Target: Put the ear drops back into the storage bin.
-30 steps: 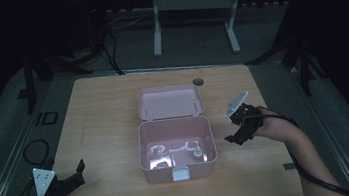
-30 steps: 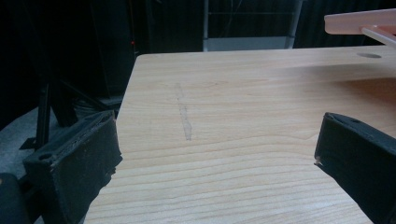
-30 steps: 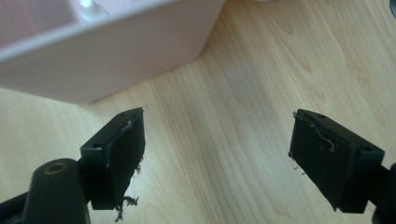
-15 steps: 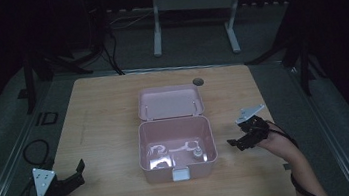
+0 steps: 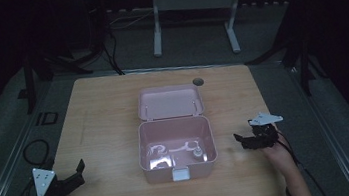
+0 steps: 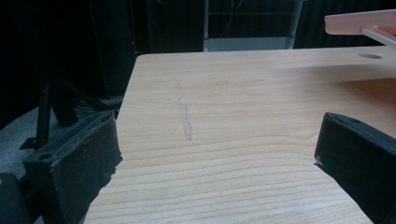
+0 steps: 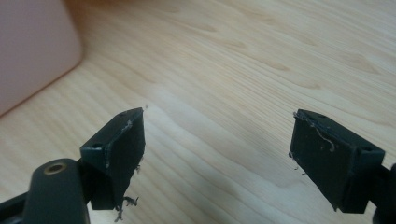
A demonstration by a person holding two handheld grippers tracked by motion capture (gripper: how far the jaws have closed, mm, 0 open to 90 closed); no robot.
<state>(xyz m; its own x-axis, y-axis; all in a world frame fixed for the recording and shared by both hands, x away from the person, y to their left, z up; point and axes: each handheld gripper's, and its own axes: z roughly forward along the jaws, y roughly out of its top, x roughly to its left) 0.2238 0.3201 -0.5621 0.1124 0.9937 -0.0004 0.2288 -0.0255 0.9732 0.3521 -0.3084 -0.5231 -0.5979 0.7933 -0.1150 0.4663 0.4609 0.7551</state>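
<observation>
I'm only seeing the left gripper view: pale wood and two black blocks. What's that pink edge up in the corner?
Observer: It's the raised lid of an open pink box in the middle of the table.
Operator: Is there anything in the box?
Observer: Yes, some small pale items lie on its floor; it's too dim to name them.
Operator: Where's the other tool?
Observer: The right tool is low over the wood just right of the box, jaws wide apart, holding nothing.
Operator: And the black blocks I see?
Observer: Those are the left tool's own jaws, open too, near the table's front left corner.
</observation>
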